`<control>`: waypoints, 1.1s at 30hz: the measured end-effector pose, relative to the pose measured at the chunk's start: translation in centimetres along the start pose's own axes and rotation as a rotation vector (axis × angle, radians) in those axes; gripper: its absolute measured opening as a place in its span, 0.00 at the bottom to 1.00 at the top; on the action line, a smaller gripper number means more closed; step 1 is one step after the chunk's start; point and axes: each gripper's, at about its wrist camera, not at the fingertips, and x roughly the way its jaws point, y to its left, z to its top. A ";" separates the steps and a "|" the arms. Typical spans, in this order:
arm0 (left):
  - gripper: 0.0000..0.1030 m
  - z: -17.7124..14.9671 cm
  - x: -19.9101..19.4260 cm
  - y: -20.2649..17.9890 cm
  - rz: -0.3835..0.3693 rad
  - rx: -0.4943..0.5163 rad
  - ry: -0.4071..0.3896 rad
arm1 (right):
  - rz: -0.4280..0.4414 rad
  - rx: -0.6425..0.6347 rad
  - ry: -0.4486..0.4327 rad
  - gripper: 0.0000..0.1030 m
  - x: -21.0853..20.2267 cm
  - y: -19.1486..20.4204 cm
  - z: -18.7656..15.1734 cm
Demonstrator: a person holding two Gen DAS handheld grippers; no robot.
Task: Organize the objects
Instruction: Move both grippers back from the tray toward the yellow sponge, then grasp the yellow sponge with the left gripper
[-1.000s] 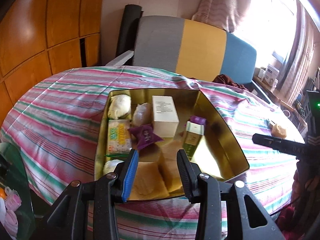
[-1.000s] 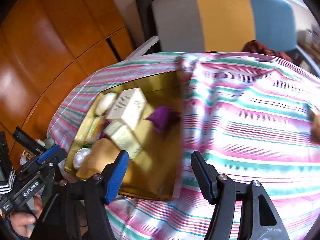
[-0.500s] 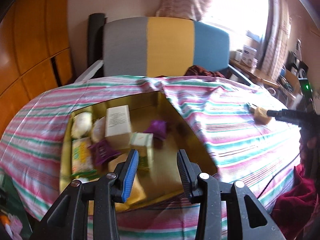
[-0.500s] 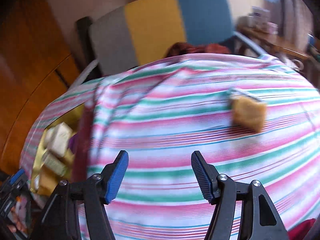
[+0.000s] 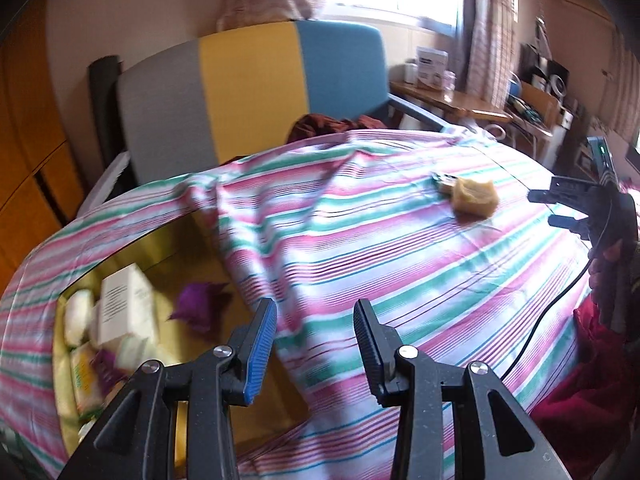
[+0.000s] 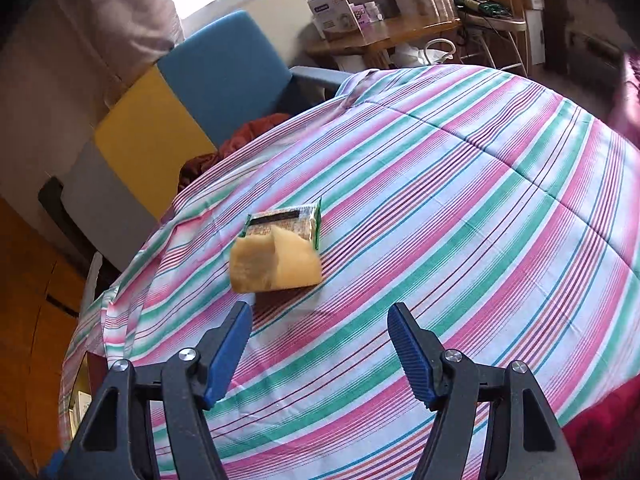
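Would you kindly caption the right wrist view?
Right tool, opening and empty, faces a tan packet on the striped tablecloth.

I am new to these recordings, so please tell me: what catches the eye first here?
The pink and green striped cloth fills both views. A tan packet lies alone on it, just ahead of the empty right claw, whose jaws are opening. In the left view, a gold tray of small boxes sits at lower left.

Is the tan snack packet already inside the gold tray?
No, the tan snack packet lies out on the striped tablecloth, well apart from the gold tray.
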 end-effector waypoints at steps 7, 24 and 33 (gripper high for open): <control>0.39 1.6 3.4 -4.3 -0.060 0.069 0.051 | 0.027 0.010 0.008 0.75 -0.1 0.2 0.0; 0.51 6.7 11.1 -12.9 -0.241 0.119 0.143 | 0.137 0.268 -0.068 0.77 -1.7 -3.5 0.6; 0.80 10.8 14.9 -19.2 -0.310 0.208 0.104 | 0.204 0.321 -0.074 0.81 -2.0 -4.0 0.5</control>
